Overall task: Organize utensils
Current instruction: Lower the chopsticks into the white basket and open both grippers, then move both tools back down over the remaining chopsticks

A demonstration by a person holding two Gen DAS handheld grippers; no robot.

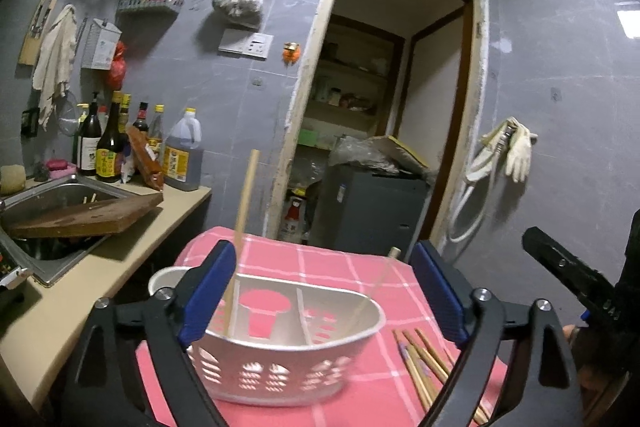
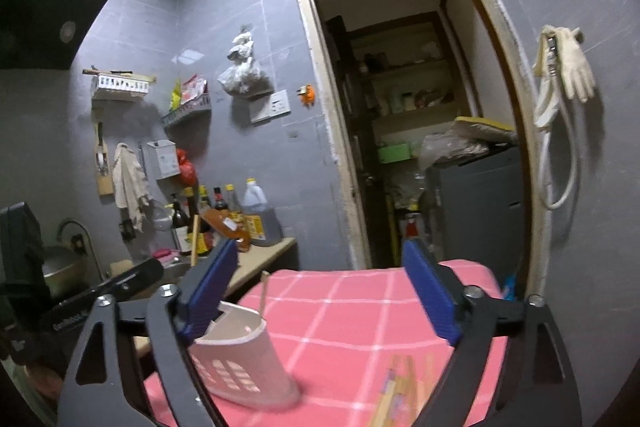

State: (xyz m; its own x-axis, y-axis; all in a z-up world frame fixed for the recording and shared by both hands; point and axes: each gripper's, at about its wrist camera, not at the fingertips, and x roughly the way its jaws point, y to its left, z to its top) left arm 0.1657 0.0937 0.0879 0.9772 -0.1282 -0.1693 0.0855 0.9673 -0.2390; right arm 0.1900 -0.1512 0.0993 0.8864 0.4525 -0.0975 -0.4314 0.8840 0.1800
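A white perforated utensil basket [image 1: 288, 351] stands on a pink checked tablecloth [image 1: 320, 259]. One chopstick [image 1: 245, 219] leans upright in its left compartment, and a second chopstick [image 1: 376, 291] leans in the right one. Several loose chopsticks [image 1: 424, 359] lie on the cloth to the basket's right. My left gripper [image 1: 323, 249] is open, its blue pads apart either side of the basket and nothing pressed between them. In the right wrist view the basket [image 2: 248, 359] is at lower left and the loose chopsticks [image 2: 400, 387] are blurred. My right gripper [image 2: 320, 245] is open and empty above the cloth.
A sink [image 1: 60, 187] with a wooden board [image 1: 88, 217] across it sits at left, with sauce bottles [image 1: 116, 147] on the counter behind. A white cup [image 1: 168, 277] stands beside the basket. An open doorway [image 1: 380, 107] lies beyond the table.
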